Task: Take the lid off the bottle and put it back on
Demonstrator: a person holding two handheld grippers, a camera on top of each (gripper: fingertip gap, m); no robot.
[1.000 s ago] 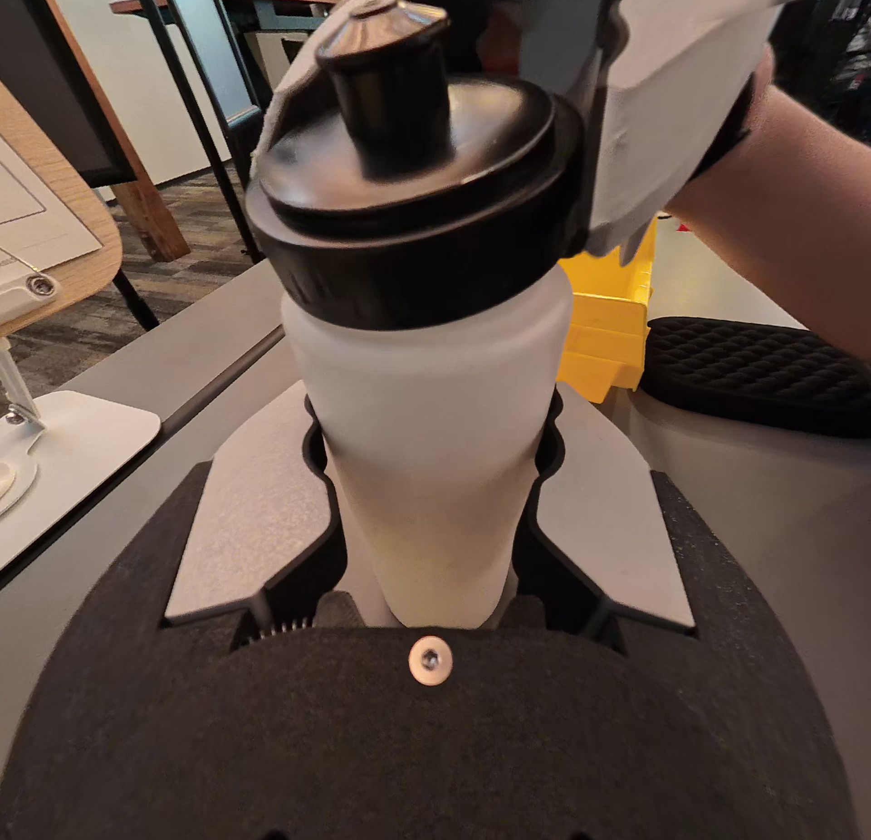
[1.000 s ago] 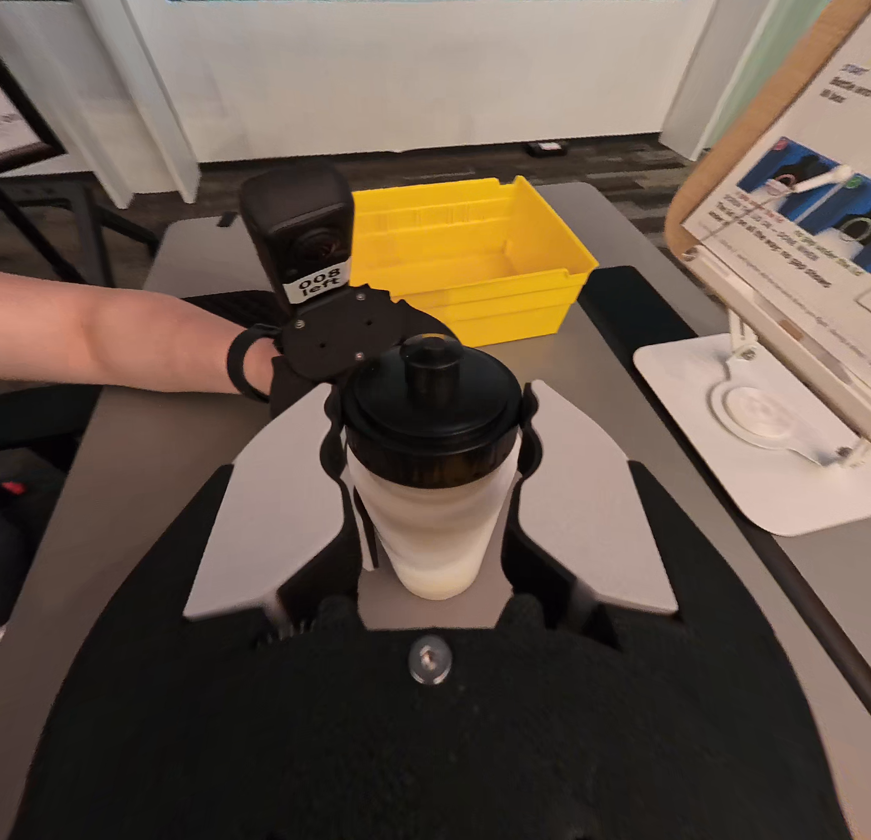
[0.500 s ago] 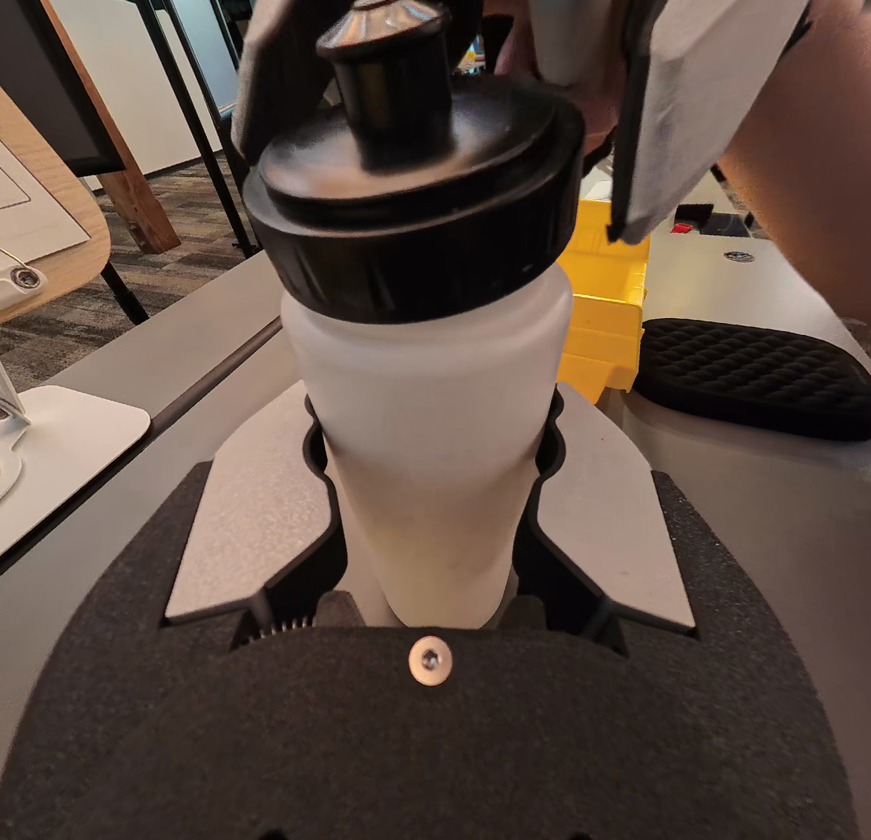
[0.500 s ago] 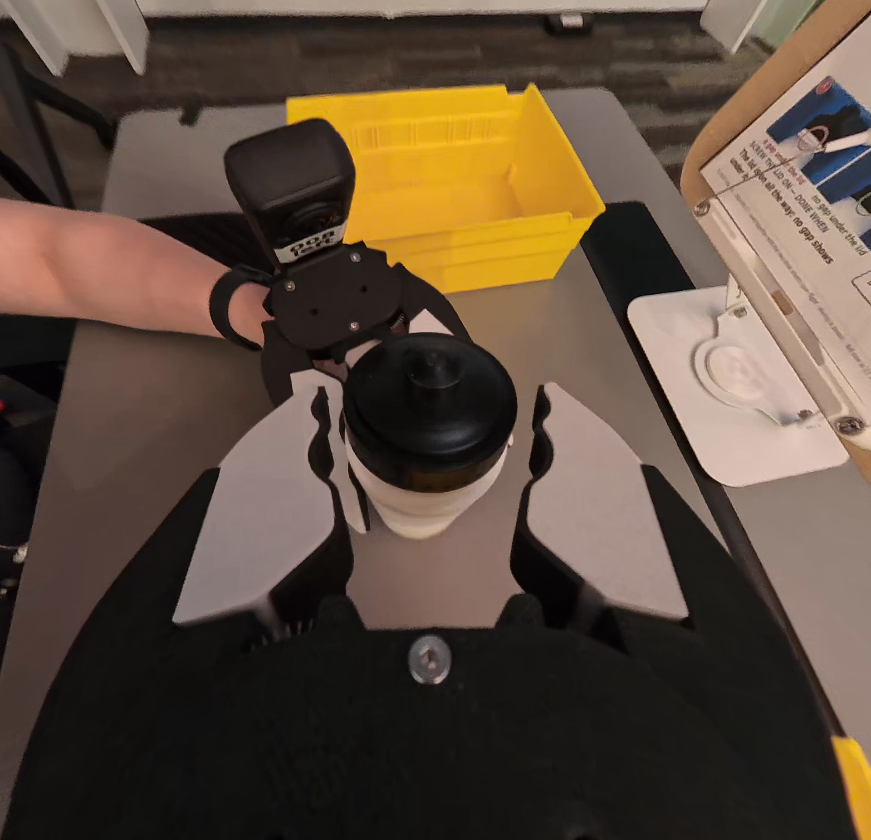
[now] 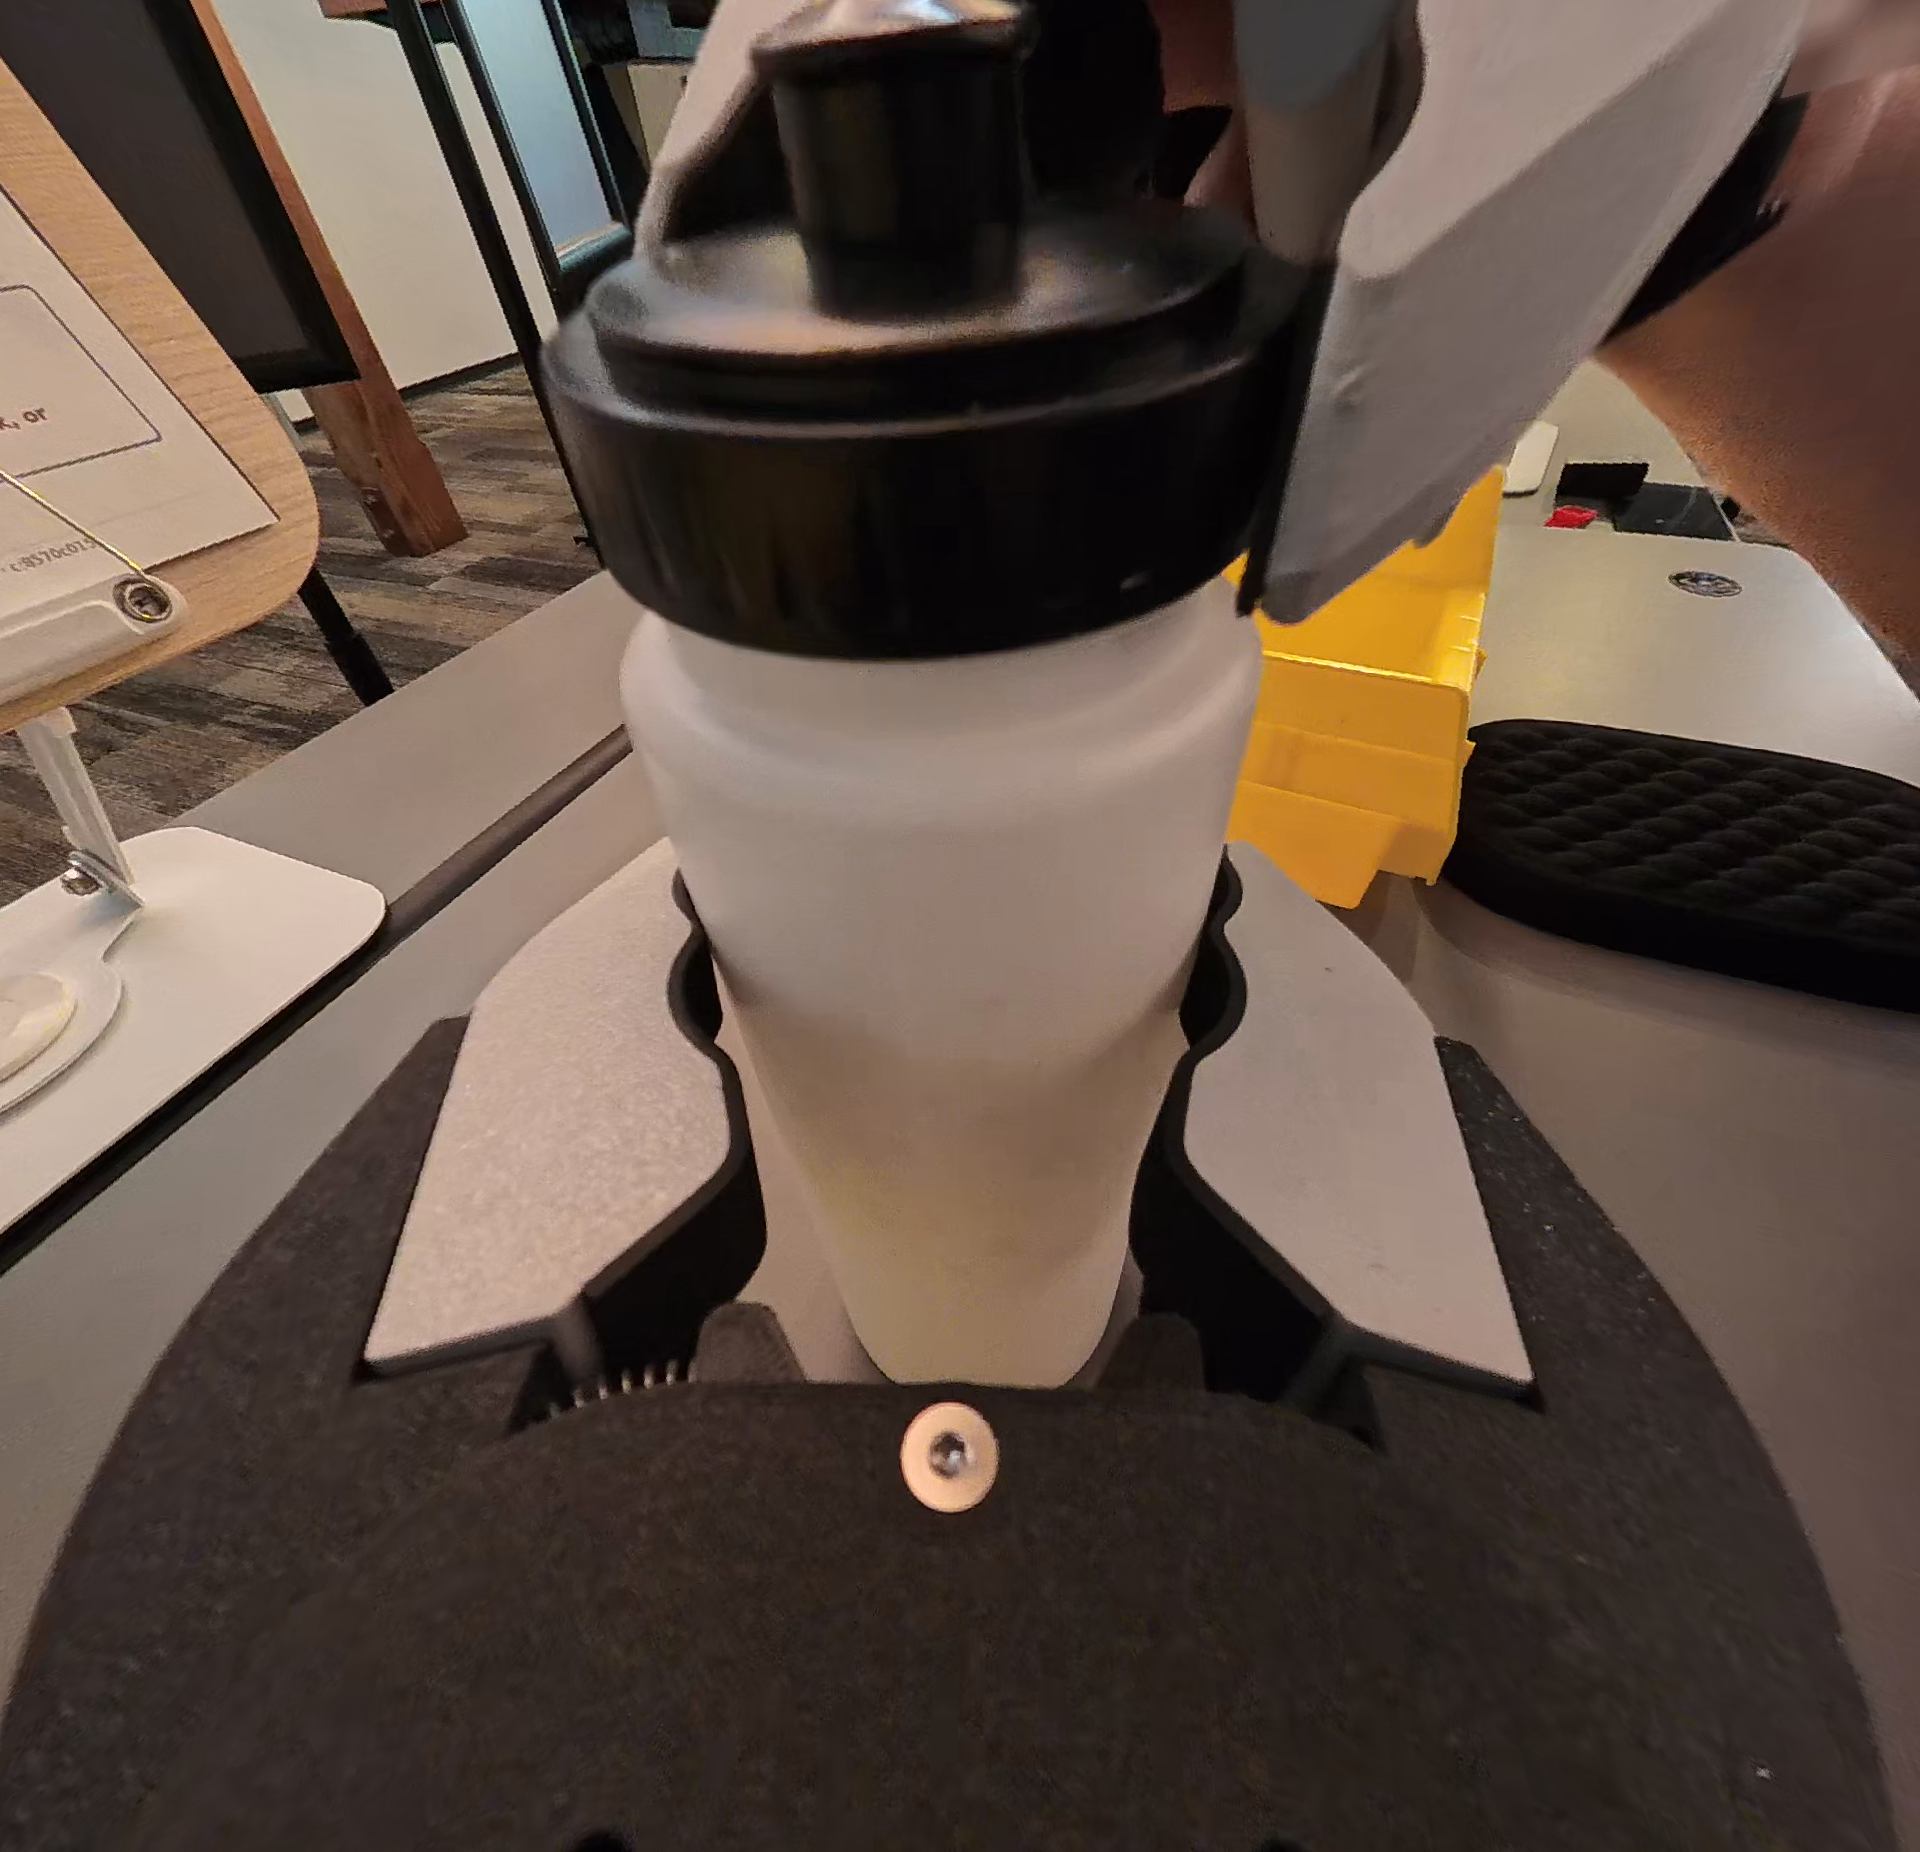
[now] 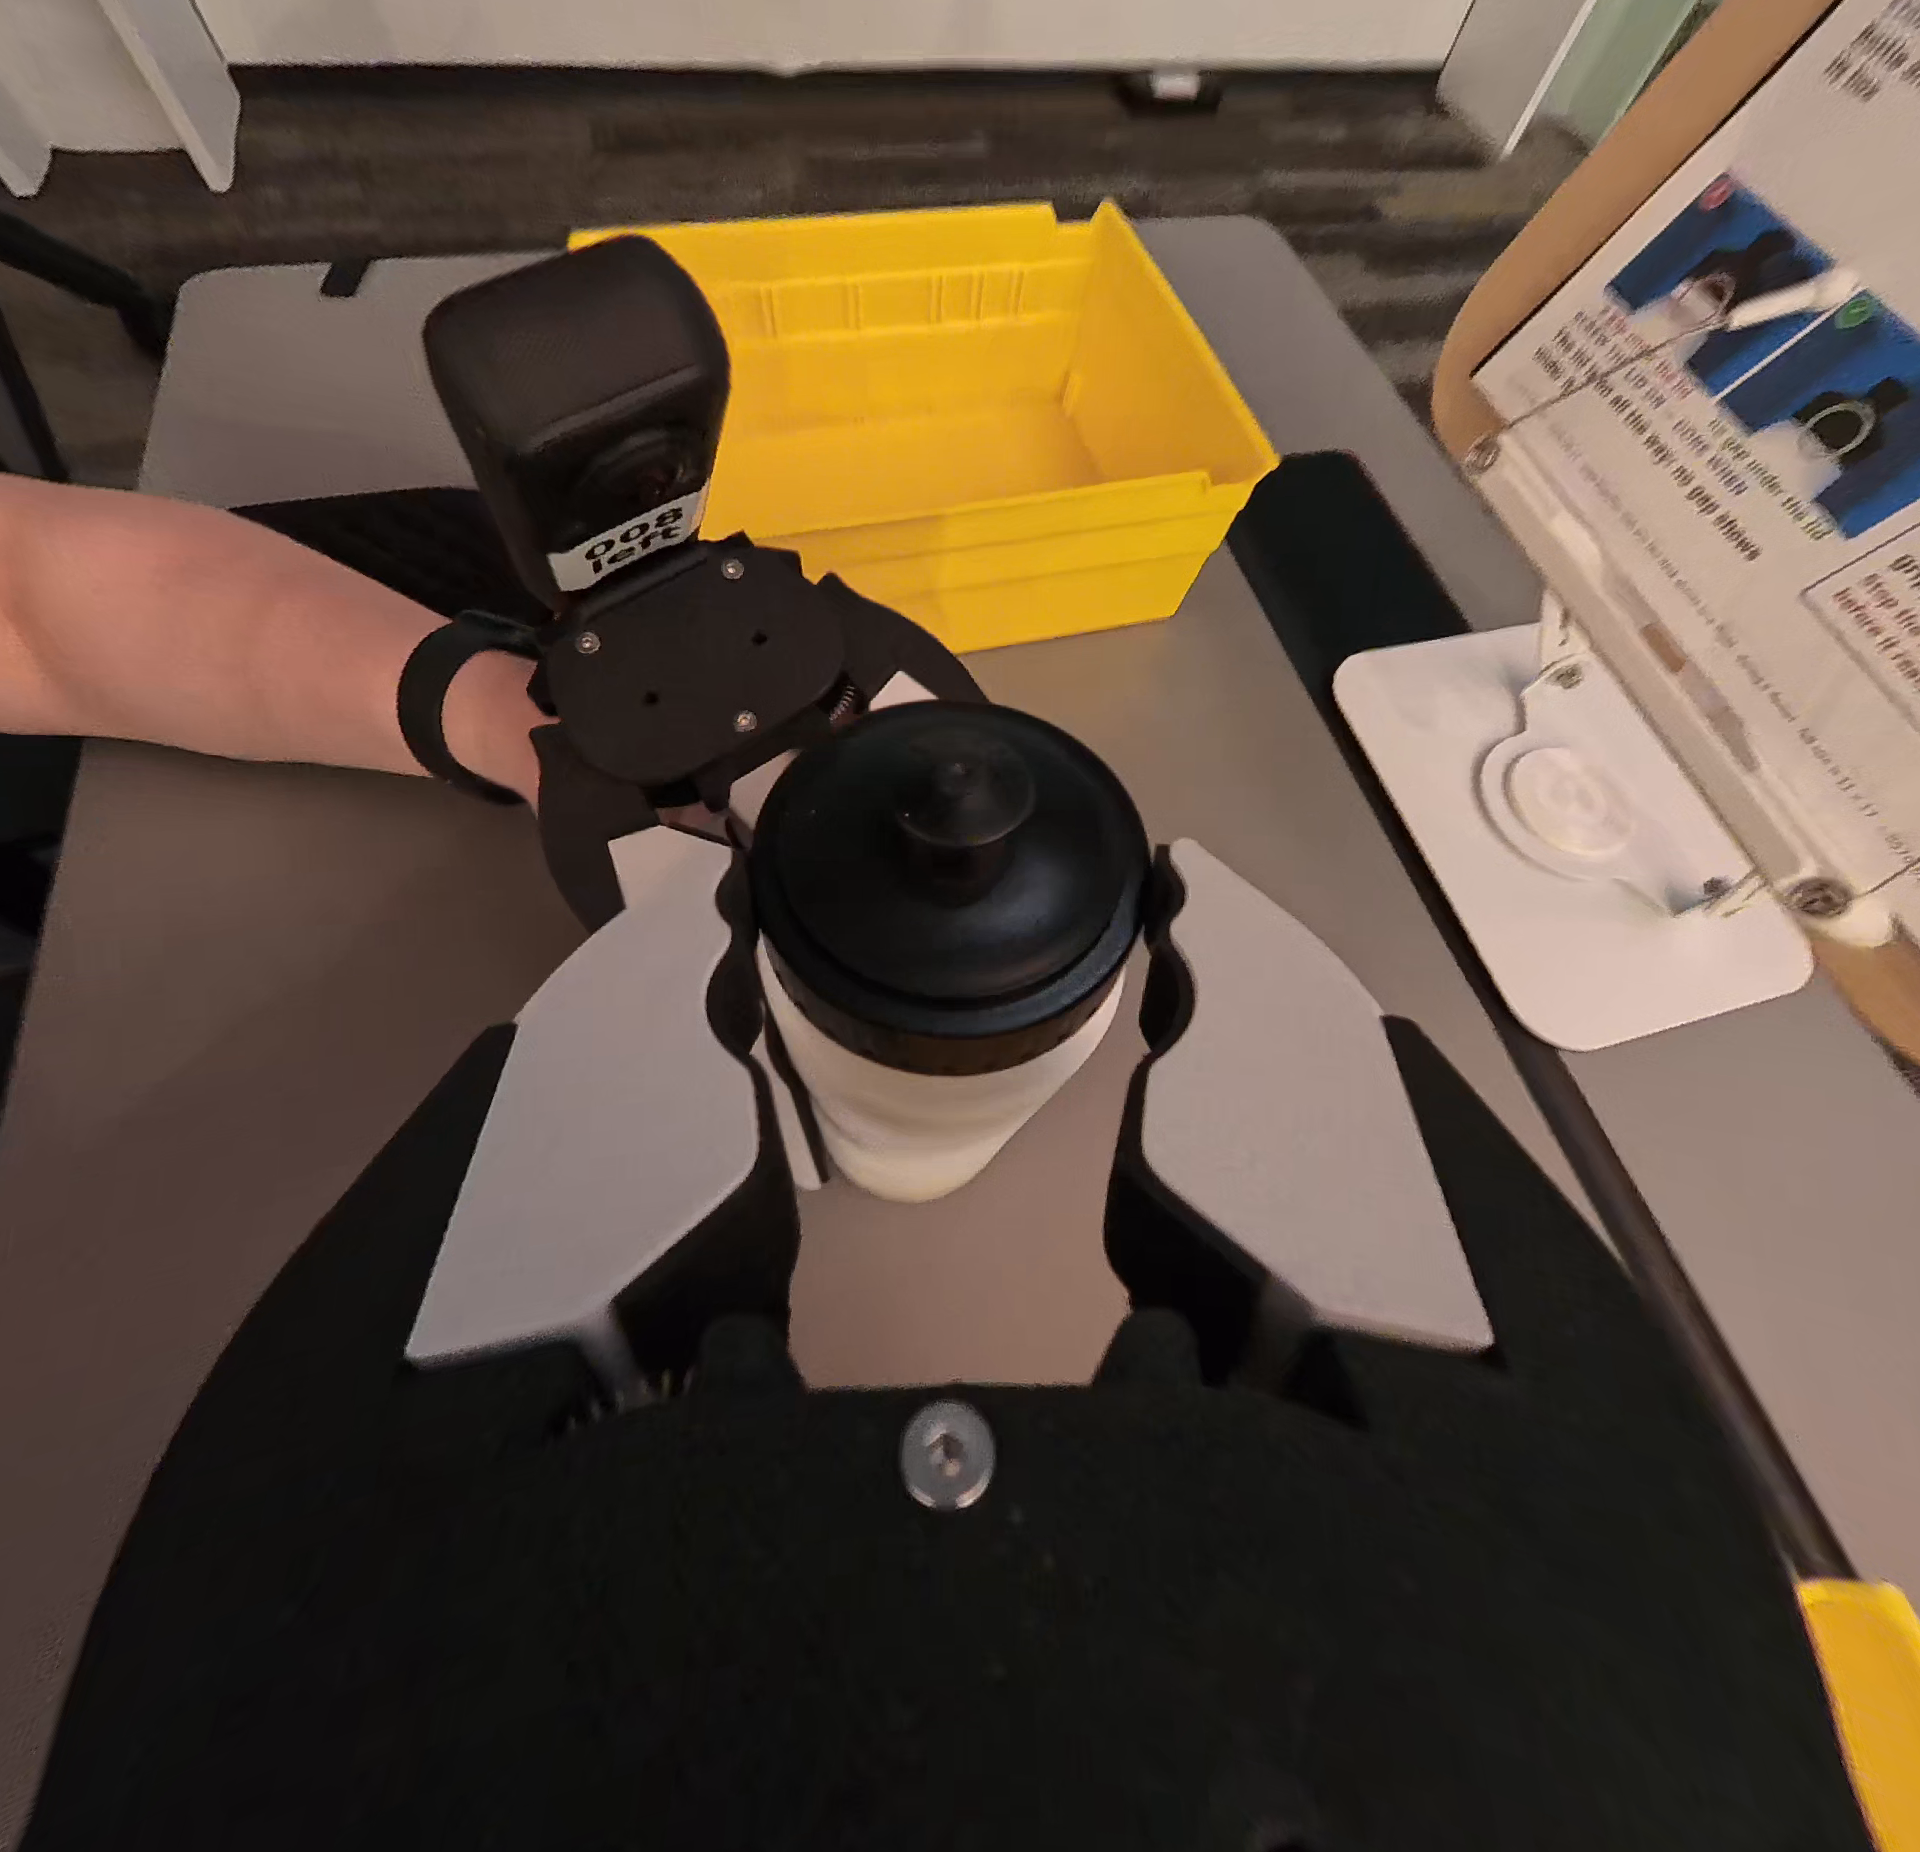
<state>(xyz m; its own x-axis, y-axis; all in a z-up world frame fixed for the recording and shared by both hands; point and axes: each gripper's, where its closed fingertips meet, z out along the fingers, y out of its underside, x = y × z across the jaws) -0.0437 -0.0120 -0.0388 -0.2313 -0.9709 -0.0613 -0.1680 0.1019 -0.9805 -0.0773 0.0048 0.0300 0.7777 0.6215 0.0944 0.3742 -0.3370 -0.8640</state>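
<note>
Since half a second ago, right tool (image 6: 951, 929) has closed in from a wide-open stance; its fingers now sit against both sides of the lid (image 6: 945, 867). Left tool (image 5: 956, 981) unchanged on the bottle.

Left to right, right wrist view: person's forearm (image 6: 208, 639) reaching in; left tool, carrying a black camera block (image 6: 582, 420), clenched around the lower body of the bottle (image 6: 935, 1106); yellow bin (image 6: 1143, 514) behind, apparently empty; white stand base (image 6: 1579, 826) and a slanted instruction board (image 6: 1766, 368) at the right edge. A black textured mat (image 5: 1683, 867) lies on the desk (image 6: 260, 971) just past the bin.

Bottle stands on the desk, upright, long axis vertical, spout (image 5: 894, 140) pointing up. Lid is on; the left wrist view shows no gap below it. Whether it is screwed fully home, cannot tell.

Handling, as judged: translucent white plastic, looks empty, so light. Walls probably squeeze-soft, so a hard clamp mid-body would dent it; the narrower waist where the left tool holds suits bracing. Lid is rigid black plastic with a ridged skirt, the right place for turning grip, not the spout. Smooth body may slip or rotate in the left tool under torque.

Right tool appears clamped on the lid rim, both fingers touching.
</note>
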